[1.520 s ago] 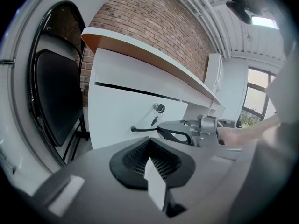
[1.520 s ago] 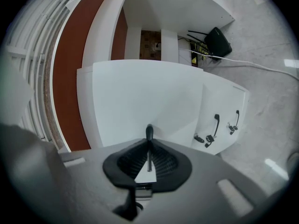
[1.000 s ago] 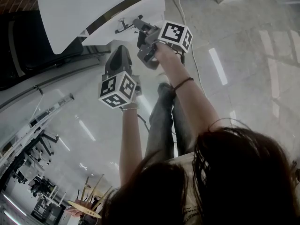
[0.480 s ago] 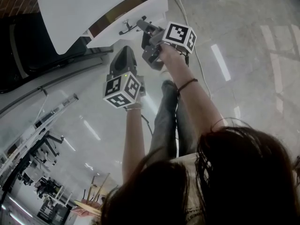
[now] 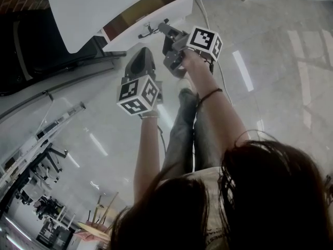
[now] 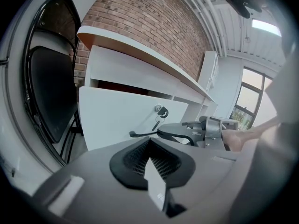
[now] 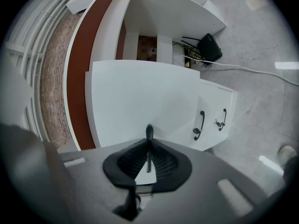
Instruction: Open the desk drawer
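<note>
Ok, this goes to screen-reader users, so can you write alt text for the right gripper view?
The right gripper is shut on the thin black handle of a white drawer that stands pulled partly out. To its right, another white front carries two more black handles, and a black box sits farther back.

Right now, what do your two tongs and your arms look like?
The grey plastic left tongs and right tongs have black ribbed pads at the front. Each carries a white cube printed with black square markers: the left cube and the right cube. The arms have no sleeves. A thin dark band circles the right wrist.
</note>
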`<state>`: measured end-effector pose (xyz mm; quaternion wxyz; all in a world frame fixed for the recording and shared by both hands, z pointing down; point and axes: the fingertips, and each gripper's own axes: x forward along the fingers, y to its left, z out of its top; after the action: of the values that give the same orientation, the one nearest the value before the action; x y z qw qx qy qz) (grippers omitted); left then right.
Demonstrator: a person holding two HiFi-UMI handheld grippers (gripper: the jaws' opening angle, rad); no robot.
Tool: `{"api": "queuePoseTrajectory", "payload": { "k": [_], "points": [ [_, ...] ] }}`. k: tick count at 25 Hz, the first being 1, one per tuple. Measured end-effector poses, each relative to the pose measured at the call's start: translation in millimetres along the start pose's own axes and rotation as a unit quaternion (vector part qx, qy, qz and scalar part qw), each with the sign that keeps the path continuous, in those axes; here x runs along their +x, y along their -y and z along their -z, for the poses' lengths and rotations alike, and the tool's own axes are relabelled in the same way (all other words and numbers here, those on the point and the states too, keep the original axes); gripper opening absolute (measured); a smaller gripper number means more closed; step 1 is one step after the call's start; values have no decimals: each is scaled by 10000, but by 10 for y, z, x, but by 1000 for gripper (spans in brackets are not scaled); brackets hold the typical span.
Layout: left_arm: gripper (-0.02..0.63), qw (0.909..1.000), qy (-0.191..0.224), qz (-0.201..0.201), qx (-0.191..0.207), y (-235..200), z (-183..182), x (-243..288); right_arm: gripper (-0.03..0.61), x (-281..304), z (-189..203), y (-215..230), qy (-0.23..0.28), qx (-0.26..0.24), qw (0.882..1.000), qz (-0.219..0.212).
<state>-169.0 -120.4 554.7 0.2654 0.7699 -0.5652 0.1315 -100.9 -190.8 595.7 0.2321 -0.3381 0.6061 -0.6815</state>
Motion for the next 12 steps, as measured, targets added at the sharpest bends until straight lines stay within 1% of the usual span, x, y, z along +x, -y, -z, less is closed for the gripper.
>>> {"api": "queuePoseTrajectory", "payload": {
  "k": [5,9,12],
  "points": [
    [-2,10000,83,-42,-8,172,198,-228,26,-336,121,140,9,38,10000,36],
    [-2,9993,253,-207,-168,68,111,-222,26,-243,68,84,26,12,10000,-5],
    [-2,9986,335,-298,-267,46,153,-292,26,-289,103,85,24,21,10000,-49]
  ]
}}
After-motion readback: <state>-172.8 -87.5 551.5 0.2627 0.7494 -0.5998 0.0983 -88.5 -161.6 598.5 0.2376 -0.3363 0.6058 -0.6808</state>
